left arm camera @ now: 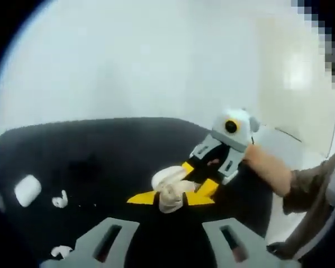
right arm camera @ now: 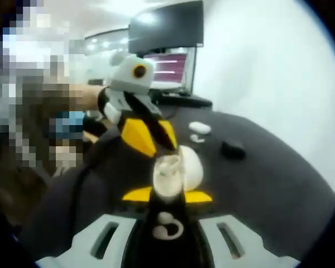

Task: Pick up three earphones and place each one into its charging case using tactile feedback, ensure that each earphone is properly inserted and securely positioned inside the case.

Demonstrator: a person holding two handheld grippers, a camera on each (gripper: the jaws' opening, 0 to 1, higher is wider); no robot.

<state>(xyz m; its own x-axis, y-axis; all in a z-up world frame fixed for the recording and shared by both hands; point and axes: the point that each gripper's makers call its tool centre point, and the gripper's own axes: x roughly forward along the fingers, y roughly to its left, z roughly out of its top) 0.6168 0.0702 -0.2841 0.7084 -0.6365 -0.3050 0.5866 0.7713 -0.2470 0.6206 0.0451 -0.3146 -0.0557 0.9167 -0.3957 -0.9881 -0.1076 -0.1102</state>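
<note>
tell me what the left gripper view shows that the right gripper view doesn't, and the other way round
Left gripper view: the person's right forearm in a grey sleeve behind the right gripper, against a plain white wall.
Right gripper view: a dark computer monitor, a small black object on the table, and the left gripper.
Both: the black tabletop, the open white charging case, and a closed white oval case with a loose white earphone beside it.

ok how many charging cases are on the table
3. An open white case sits nearest, in the middle of the dark table; a closed white case lies farther back; a black case lies near it. Others may be hidden.
</note>
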